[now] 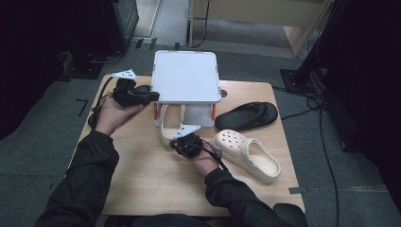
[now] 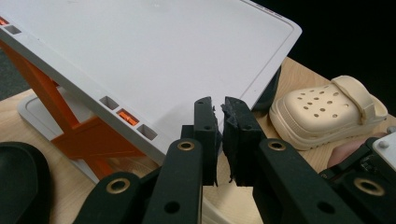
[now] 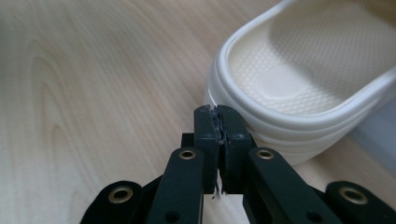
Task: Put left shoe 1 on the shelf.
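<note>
While the right gripper (image 3: 219, 112) rests with its jaws pressed together on nothing, its tips sit just beside the heel end of a cream clog (image 3: 299, 88) whose toe is tucked under the white shelf (image 1: 187, 75). That clog is smooth, pale foam with a ribbed side wall, a rounded thick rim and a finely dimpled footbed. Held at the shelf's left edge, the left gripper (image 2: 220, 109) has its jaws nearly together with only a slim gap, nothing between them, tips close against the shelf's top panel. The shelf has orange cross legs (image 2: 74, 135) and small slots along its rim. Right of the shelf lies the second cream clog (image 1: 246, 153), perforated over the toe with a heel strap. A black slipper (image 1: 246, 116) lies just beyond it, near the shelf's right leg, on the wooden table (image 1: 142, 175).
</note>
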The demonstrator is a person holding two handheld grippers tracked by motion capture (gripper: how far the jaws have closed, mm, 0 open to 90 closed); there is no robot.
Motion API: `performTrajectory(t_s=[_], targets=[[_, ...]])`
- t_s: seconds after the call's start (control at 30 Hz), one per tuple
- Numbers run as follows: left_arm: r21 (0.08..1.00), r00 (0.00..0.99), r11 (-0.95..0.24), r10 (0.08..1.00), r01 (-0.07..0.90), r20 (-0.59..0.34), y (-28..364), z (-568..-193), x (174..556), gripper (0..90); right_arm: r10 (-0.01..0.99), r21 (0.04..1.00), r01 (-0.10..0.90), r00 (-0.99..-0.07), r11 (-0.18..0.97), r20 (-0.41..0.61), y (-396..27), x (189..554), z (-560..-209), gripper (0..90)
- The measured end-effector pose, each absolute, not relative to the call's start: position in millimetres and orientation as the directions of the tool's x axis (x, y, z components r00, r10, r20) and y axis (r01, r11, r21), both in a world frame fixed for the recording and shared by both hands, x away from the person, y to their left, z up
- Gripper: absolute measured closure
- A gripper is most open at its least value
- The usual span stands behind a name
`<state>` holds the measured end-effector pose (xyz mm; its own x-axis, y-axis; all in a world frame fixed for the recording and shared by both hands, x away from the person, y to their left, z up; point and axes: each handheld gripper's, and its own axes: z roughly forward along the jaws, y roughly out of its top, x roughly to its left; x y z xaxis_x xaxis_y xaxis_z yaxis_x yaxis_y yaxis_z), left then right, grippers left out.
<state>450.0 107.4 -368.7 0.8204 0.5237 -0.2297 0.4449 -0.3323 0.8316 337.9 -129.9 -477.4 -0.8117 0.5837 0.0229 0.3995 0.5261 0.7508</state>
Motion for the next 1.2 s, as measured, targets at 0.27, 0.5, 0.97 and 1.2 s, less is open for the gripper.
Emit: performTrajectory(t_s=[0.27,0.5,0.97,1.2], targets=[[0.83,0.819,-0.333,0.525,0.448,-0.231,107,-368,450,84.6,0.591,0.761,0.393,-0.806,0.516,0.015,-125,355,-472,86.7],[0.828,0.817,-0.335,0.527,0.45,-0.232,106,-368,450,84.6,0.596,0.77,0.398,-0.802,0.5,0.027,-116,372,-467,87.0],[0.826,0.817,-0.336,0.528,0.452,-0.232,106,-368,449,84.8,0.621,0.786,0.384,-0.784,0.485,0.001,-110,396,-470,84.6],[0.825,0.812,-0.326,0.53,0.462,-0.245,108,-368,451,84.4,0.635,0.78,0.448,-0.768,0.436,0.086,-113,401,-470,79.2]])
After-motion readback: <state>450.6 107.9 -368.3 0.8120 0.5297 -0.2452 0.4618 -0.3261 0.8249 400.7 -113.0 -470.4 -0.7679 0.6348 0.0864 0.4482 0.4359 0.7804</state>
